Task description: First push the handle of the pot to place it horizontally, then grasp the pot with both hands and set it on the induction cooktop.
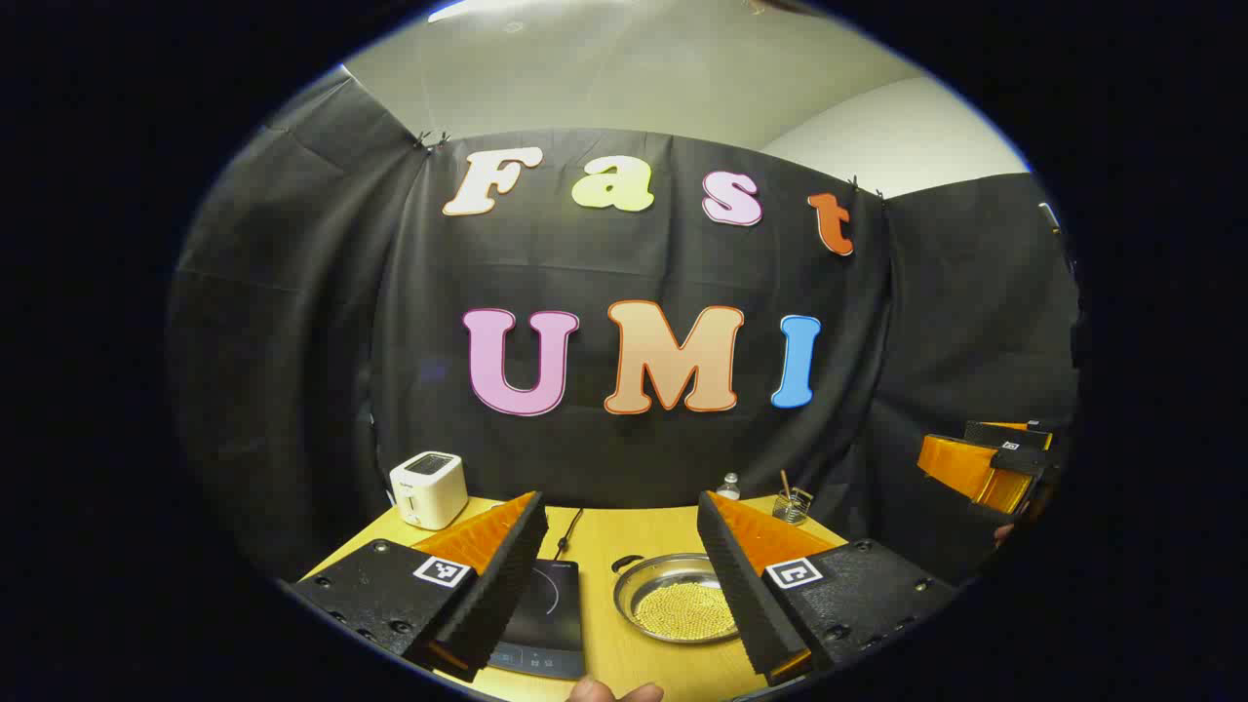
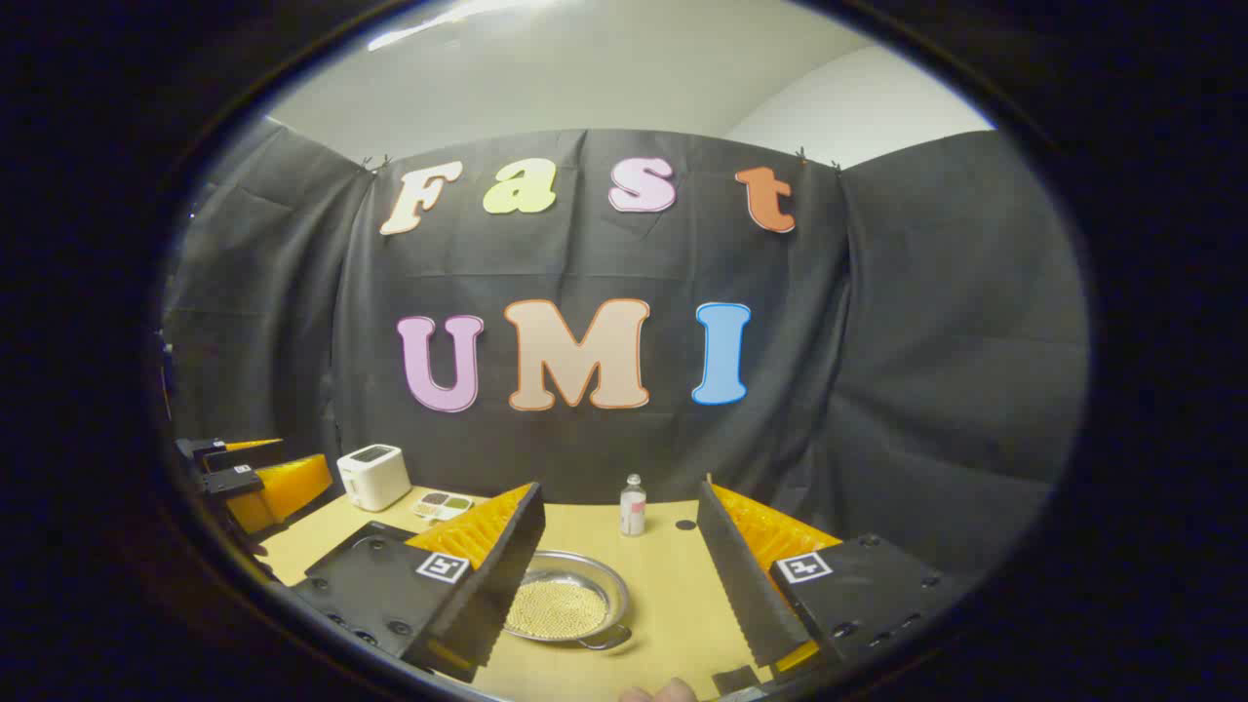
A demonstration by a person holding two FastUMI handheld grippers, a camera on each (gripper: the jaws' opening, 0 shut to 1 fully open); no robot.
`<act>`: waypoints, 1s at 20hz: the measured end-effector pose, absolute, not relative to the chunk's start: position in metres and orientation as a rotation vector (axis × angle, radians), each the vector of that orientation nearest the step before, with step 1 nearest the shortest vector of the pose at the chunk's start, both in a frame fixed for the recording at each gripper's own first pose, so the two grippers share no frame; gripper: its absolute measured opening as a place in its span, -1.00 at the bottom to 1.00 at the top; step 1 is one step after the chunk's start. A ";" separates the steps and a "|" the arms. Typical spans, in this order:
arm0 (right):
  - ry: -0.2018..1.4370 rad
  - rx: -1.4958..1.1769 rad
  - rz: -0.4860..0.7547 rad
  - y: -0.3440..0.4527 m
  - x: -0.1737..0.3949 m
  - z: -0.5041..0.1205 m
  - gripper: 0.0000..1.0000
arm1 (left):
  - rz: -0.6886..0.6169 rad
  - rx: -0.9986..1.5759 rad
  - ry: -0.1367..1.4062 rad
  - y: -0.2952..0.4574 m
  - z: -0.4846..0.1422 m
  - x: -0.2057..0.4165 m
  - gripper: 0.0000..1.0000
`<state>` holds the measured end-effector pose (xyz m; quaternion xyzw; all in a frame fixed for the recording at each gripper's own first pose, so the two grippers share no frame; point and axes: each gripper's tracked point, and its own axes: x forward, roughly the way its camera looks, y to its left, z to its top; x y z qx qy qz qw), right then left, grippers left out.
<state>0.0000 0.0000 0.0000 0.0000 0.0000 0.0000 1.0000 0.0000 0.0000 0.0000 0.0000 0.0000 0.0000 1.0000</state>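
Hovering above pot (image 1: 678, 606), grippers agape.

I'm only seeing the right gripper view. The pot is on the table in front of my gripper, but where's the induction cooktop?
Observer: In the left gripper view, the induction cooktop lies on the table to the left of the pot, with a narrow gap between them.
Operator: Anything behind the cooktop?
Observer: A dark cable runs from its far edge toward the wall.
Operator: What else is at the back of the table?
Observer: A small glass with a stick in it stands right of the bottle.
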 end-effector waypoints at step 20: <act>0.007 -0.039 0.038 0.025 0.011 0.000 0.97 | 0.022 0.001 -0.021 0.020 0.000 -0.006 0.89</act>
